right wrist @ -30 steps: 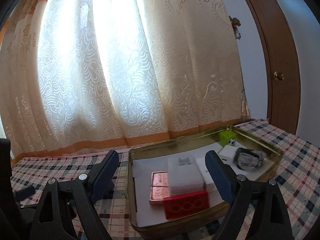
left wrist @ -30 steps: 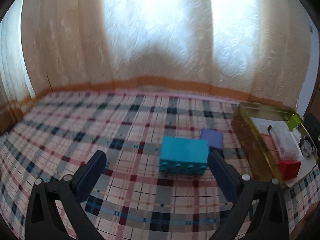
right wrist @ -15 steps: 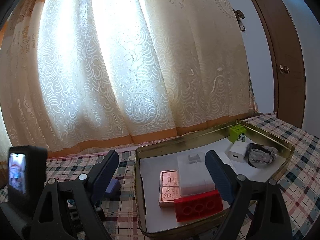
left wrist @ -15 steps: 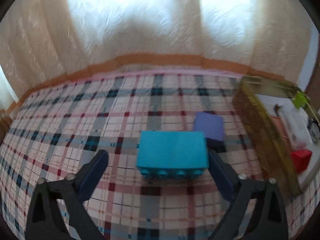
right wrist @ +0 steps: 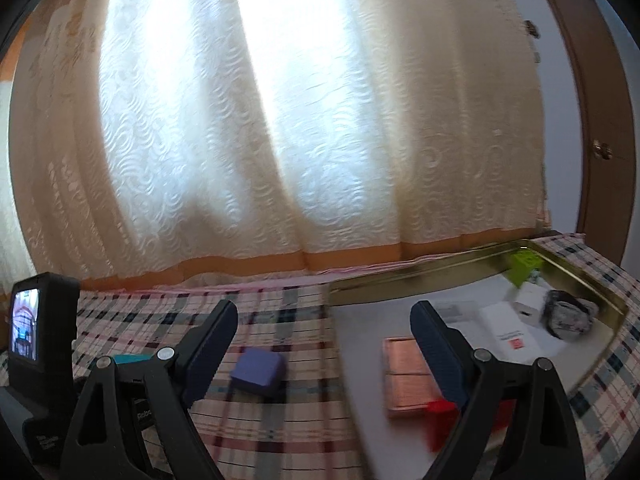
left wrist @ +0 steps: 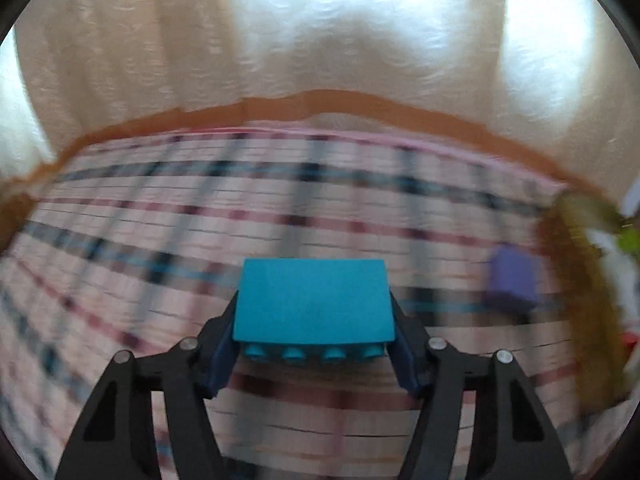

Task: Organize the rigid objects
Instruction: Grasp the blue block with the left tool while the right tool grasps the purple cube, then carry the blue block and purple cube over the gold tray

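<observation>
Slippage threatens: left gripper (left wrist: 314, 346) is closing on the teal brick (left wrist: 314, 300), pads touching its smooth ends; right gripper (right wrist: 322, 346) hangs released.

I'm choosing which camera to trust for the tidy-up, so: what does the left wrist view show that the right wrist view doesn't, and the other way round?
Only the left wrist view shows the left gripper closing around the teal brick, whose studs face the camera.

Only the right wrist view shows the open right gripper with nothing between its pads, the tray's contents such as the copper case and white box, and the door.

Both show the purple block on the plaid cloth, the gold tray and the curtain.
</observation>
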A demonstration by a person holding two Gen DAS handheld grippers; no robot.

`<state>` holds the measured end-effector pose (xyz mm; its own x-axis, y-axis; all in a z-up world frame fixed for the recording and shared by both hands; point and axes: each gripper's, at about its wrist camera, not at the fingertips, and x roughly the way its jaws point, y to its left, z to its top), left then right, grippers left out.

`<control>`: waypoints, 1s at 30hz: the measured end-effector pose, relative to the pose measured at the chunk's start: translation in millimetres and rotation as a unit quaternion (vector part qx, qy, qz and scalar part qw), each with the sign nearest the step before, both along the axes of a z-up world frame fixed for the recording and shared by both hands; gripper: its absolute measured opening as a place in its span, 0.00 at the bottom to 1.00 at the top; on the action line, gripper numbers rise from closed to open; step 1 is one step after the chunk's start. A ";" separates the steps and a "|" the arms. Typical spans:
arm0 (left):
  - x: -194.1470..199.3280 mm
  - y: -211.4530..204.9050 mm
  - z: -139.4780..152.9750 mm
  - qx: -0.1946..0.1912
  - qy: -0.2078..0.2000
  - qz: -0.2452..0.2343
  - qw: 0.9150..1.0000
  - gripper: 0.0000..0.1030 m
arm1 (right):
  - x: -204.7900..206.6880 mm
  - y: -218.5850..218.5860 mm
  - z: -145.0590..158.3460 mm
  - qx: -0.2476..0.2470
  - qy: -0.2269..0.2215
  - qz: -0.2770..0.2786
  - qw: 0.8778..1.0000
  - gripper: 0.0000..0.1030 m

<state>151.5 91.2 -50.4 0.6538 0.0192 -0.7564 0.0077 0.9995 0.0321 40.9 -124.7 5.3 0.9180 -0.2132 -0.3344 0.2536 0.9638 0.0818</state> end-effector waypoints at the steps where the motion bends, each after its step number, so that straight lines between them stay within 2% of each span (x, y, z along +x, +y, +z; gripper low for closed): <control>1: 0.4 6.5 0.7 0.008 -0.002 0.013 1.000 0.62 | 5.1 5.6 -0.5 -0.002 0.004 0.006 1.000 0.87; 5: 4.7 37.2 1.5 -0.017 -0.002 0.035 0.999 0.62 | 25.4 25.3 -4.7 -0.011 0.030 0.029 0.999 0.80; 7: 5.3 47.1 1.5 -0.023 -0.003 0.044 0.999 0.62 | 41.3 33.8 -8.9 -0.015 0.061 0.038 0.997 0.74; 8: 6.6 50.7 0.4 -0.017 0.000 0.050 0.999 0.62 | 51.2 36.2 -12.5 -0.009 0.083 0.042 0.996 0.71; 10: 7.8 57.8 -1.2 -0.036 0.004 0.051 0.998 0.62 | 63.8 36.7 -18.7 0.002 0.113 0.047 0.992 0.68; 12: 7.4 56.2 -1.7 -0.032 0.003 0.052 0.998 0.62 | 76.7 36.4 -25.9 0.021 0.143 0.050 0.988 0.61; 15: 7.8 56.1 -2.3 -0.026 0.003 0.051 0.998 0.62 | 93.2 39.2 -36.3 0.037 0.183 0.052 0.981 0.57; 19: 9.0 54.3 -2.6 -0.029 0.004 0.051 0.998 0.62 | 99.5 38.0 -41.9 0.035 0.202 0.020 0.978 0.57; 22: 9.4 56.6 -2.5 -0.029 0.004 0.050 0.998 0.62 | 111.6 34.8 -53.3 0.040 0.246 0.011 0.968 0.58; 26: 9.6 56.1 -2.4 -0.029 0.005 0.051 0.998 0.62 | 117.9 32.7 -58.2 0.038 0.254 0.009 0.966 0.56; 29: 9.6 55.8 -1.9 -0.029 0.005 0.051 0.998 0.62 | 120.6 31.4 -61.6 0.030 0.255 0.009 0.967 0.41; 30: 9.6 55.6 -1.8 -0.029 0.005 0.051 0.998 0.62 | 121.4 30.7 -62.8 0.028 0.255 0.014 0.966 0.41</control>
